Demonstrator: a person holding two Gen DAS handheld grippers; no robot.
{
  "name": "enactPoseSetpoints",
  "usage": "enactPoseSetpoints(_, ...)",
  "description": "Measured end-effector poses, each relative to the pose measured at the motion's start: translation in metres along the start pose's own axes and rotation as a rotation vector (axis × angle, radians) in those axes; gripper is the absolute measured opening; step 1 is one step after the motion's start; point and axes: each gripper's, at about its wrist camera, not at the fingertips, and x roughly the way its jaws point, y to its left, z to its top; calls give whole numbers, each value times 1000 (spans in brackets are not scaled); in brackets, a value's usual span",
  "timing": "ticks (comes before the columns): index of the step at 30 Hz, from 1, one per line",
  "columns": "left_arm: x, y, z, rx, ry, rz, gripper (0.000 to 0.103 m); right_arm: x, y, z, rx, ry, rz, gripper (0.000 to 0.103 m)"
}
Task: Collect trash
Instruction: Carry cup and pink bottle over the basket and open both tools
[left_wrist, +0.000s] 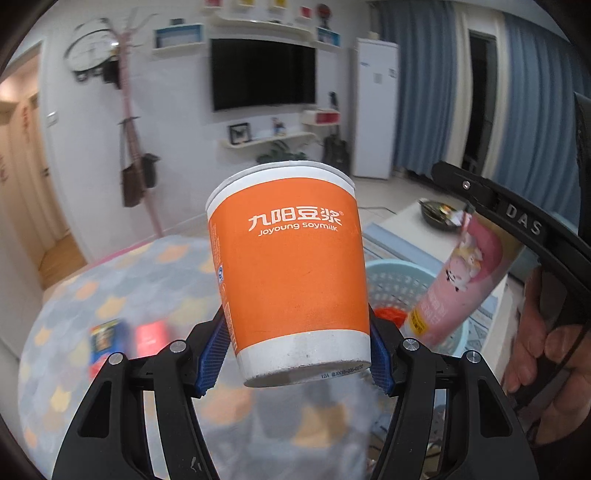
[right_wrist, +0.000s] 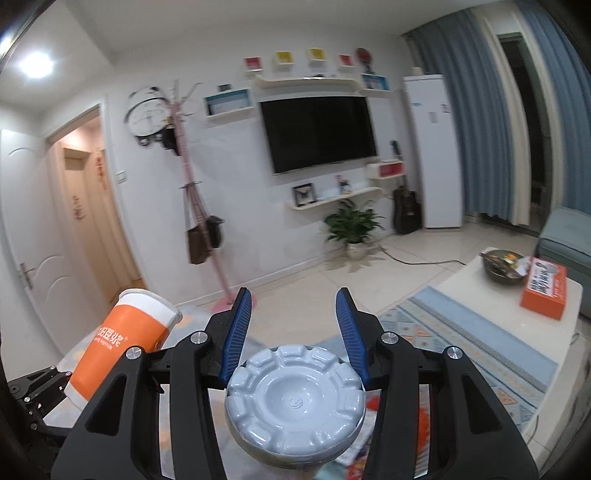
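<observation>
Both loads in hand, neither dropped yet. Left gripper (left_wrist: 295, 354) clamped on the orange soymilk cup (left_wrist: 288, 266), pads on its lower wall, cup upright. Right gripper (right_wrist: 293, 332) clamped on the pink bottle (left_wrist: 461, 277), base toward its camera. Light-blue basket (left_wrist: 391, 280) sits below, just past both grippers, something orange already inside. Left on the patterned blanket (left_wrist: 110, 280): a blue packet (left_wrist: 105, 339) and a red packet (left_wrist: 151, 338), blurred.

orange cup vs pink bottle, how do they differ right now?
The orange cup is a squat paper cup in the left gripper, near upright; the pink bottle is tall, slim plastic in the right gripper, tilted. Both are gripped above the blue basket.
</observation>
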Motion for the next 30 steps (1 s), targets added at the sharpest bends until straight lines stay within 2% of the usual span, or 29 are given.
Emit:
enactPoseSetpoints(6,53,-49,10,79,50,-62,62,32,-63,-14,42,46,-87,44)
enactPoseSetpoints(13,103,-72,10,64,114,-121,63,62,-107,-33,87,123,-108,42)
enactPoseSetpoints(14,112,-72,8,46,134,-137,63,66,-112,-35,95,136,-111,44)
enactPoseSetpoints(16,123,-71,9,20,167,-171,63,69,-119,-40,116,148,-111,65)
enactPoseSetpoints(18,129,-69,7,8,190,-178,63,69,-123,-43,128,153,-120,67)
enactPoseSetpoints(24,102,-49,15,11,135,-101,63,59,-126,-49,142,158,-120,67)
enactPoseSetpoints(27,78,-26,19,-27,105,-59,63,48,-122,-49,162,147,-107,67)
enactPoseSetpoints(30,53,0,11,-74,89,-11,68,36,-113,-52,187,150,-78,67)
